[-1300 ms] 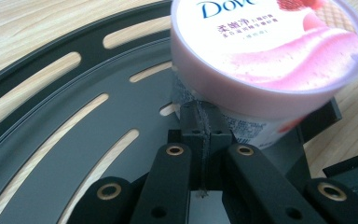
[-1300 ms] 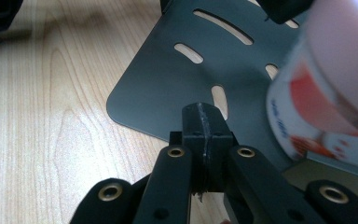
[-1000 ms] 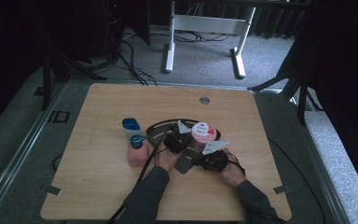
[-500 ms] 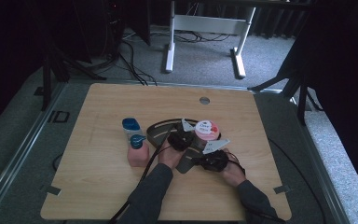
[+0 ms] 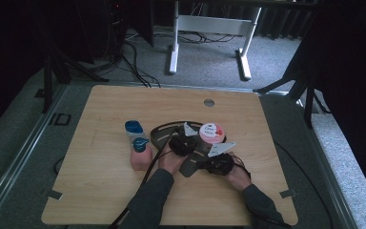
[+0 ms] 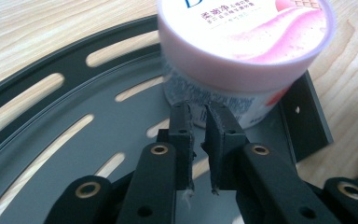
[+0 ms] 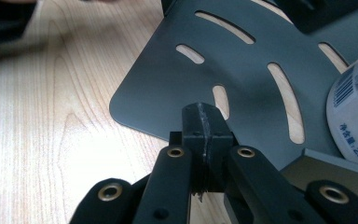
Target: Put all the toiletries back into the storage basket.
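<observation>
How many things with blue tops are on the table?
2. A blue-capped bottle stands left of the dark slotted tray, and a pink bottle with a blue cap stands just in front of it.

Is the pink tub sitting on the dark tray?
Yes, in the left gripper view the pink tub stands upright on the dark slotted tray, just beyond the left tongs.
</observation>
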`<action>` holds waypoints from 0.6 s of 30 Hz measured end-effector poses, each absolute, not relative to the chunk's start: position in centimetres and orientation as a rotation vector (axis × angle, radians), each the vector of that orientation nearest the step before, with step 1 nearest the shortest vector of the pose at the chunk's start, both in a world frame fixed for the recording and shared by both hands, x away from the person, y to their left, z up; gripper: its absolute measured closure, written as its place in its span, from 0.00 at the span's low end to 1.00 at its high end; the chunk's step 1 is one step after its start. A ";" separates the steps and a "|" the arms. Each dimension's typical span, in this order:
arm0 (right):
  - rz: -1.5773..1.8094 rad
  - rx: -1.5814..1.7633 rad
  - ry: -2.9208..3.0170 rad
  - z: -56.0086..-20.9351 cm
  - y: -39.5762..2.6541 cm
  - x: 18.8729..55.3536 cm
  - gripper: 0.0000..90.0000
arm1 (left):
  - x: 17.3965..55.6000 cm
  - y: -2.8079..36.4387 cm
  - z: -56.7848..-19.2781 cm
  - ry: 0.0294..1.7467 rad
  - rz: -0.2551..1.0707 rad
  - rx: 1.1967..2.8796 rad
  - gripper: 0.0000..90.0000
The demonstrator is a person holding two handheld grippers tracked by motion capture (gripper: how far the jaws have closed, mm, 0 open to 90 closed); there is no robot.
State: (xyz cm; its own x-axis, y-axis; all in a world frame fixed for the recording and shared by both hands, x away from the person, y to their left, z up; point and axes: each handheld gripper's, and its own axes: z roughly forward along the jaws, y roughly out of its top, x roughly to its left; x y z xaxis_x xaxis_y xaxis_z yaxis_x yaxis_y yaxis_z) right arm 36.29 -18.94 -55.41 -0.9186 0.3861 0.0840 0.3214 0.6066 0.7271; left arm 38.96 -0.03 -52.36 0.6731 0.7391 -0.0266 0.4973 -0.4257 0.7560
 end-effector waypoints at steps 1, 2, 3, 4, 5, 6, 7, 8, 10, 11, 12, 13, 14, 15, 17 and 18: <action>1.206 0.600 2.737 -55.4 -18.8 36.3 1.00 | 38.8 0.3 -52.2 0.956 0.398 2.110 0.88; 1.195 0.596 2.733 -55.3 -18.7 36.2 1.00 | 38.6 0.6 -52.0 0.957 0.394 2.108 0.87; 1.186 0.590 2.733 -55.3 -18.6 36.2 1.00 | 38.3 0.9 -51.9 0.957 0.396 2.104 0.86; 1.184 0.593 2.729 -55.3 -18.4 36.3 1.00 | 38.0 1.2 -51.7 0.955 0.396 2.106 0.85; 1.181 0.593 2.726 -55.3 -18.3 36.3 1.00 | 37.7 1.4 -51.7 0.957 0.392 2.101 0.84; 1.181 0.600 2.723 -55.3 -18.2 36.4 1.00 | 37.5 1.6 -51.6 0.955 0.392 2.103 0.83; 1.176 0.606 2.721 -55.3 -18.1 36.5 1.00 | 37.1 1.8 -51.5 0.954 0.392 2.102 0.82; 1.177 0.611 2.715 -55.3 -18.0 36.5 1.00 | 36.8 2.0 -51.4 0.952 0.389 2.100 0.81; 1.175 0.616 2.709 -55.3 -17.7 36.7 1.00 | 36.2 2.3 -51.3 0.947 0.390 2.098 0.80; 1.176 0.626 2.708 -55.3 -17.7 36.7 1.00 | 35.9 2.5 -51.3 0.944 0.391 2.094 0.80; 1.178 0.627 2.706 -55.3 -17.6 36.7 1.00 | 35.7 2.7 -51.2 0.943 0.390 2.091 0.79; 1.180 0.630 2.701 -55.3 -17.6 36.8 1.00 | 35.5 2.9 -51.1 0.942 0.389 2.095 0.79; 1.182 0.637 2.699 -55.3 -17.6 36.8 1.00 | 35.3 3.1 -51.1 0.940 0.389 2.094 0.79; 1.182 0.641 2.698 -55.3 -17.6 36.8 1.00 | 35.1 3.3 -51.0 0.936 0.389 2.093 0.79; 1.173 0.646 2.685 -55.3 -17.6 36.9 1.00 | 34.7 3.7 -51.0 0.933 0.385 2.088 0.78; 1.175 0.648 2.686 -55.3 -17.6 36.9 1.00 | 34.5 3.8 -50.9 0.929 0.383 2.089 0.78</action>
State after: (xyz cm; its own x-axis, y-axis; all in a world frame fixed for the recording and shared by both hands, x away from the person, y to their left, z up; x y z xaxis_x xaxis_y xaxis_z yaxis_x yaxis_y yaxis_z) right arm 36.92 -17.59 -55.35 -0.8977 0.4385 0.0440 0.3299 0.6023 0.7269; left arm 34.50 3.84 -50.90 0.6844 0.7278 -0.0440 0.4858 -0.4102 0.7719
